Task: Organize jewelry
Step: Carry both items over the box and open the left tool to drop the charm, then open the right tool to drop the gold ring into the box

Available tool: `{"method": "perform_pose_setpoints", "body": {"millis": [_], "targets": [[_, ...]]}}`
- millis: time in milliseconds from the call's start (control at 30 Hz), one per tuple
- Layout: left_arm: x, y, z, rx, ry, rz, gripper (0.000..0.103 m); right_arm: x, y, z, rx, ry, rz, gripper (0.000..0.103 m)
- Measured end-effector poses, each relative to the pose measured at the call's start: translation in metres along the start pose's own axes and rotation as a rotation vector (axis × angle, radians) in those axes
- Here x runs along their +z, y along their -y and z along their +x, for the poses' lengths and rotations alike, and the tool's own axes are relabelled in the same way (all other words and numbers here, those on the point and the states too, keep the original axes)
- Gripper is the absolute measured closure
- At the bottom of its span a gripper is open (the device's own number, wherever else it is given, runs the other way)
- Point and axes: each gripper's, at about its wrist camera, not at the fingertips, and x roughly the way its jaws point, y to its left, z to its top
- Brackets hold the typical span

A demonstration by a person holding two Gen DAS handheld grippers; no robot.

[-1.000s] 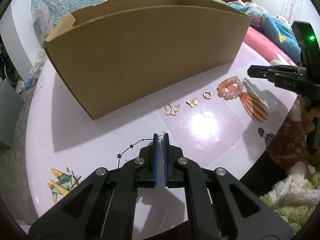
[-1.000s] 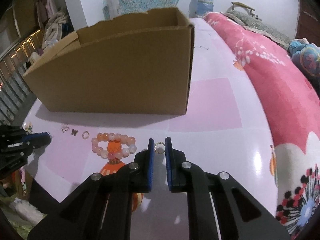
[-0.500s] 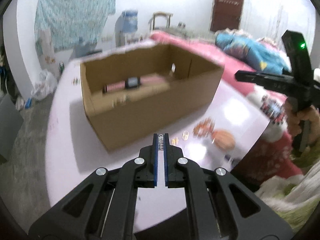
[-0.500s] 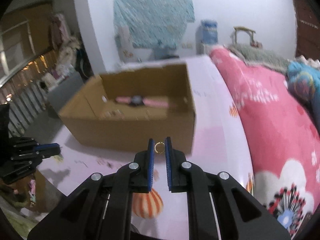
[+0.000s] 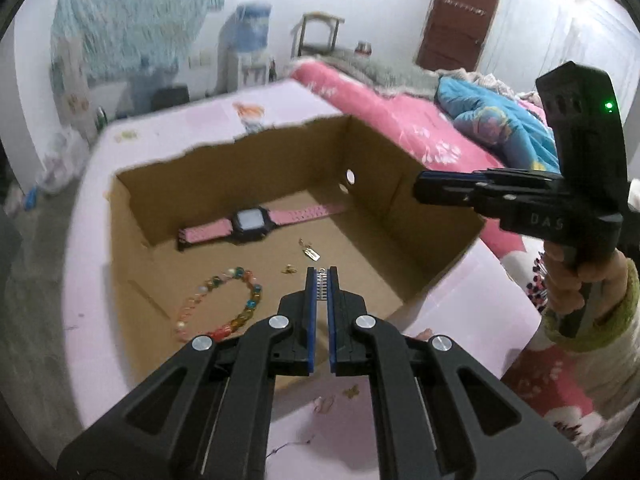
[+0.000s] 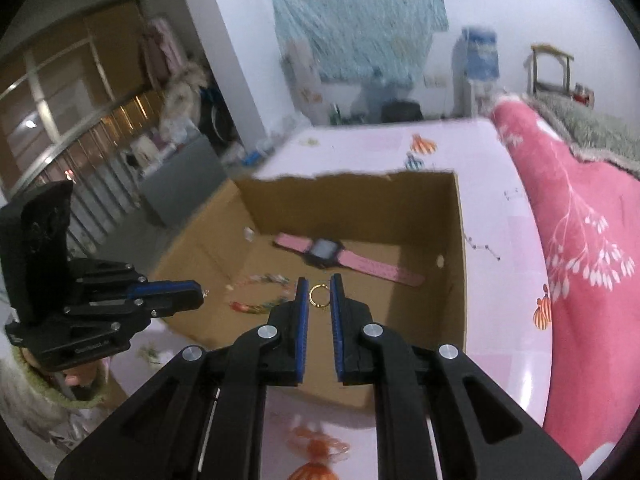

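Jewelry: thin gold ring, round, clamped by right tool

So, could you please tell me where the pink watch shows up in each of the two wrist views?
Left wrist view: the pink watch lies left of centre, on the box floor by the far wall.
Right wrist view: the pink watch sits at centre, just above the right gripper, which pinches a gold ring.
Shared landmark: the cardboard box that holds it.

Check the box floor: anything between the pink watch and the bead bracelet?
Left wrist view: mostly bare cardboard between the pink watch and the bead bracelet; small charms lie off to the right.
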Motion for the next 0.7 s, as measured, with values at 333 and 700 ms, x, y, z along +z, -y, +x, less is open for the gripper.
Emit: {"method": "perform_pose_setpoints", "body": {"millis": [333,700], "targets": [[0.01,-0.008,0.041,-0.022,-0.062,-0.083,0.079,0.013,0.02,0.017,-0.02,-0.036,0.009,0.09],[0.014,-0.017,0.015,0.011,0.01,-0.116,0.05,0.02,0.034,-0.021,-0.021,0.081,0.056,0.068]]}}
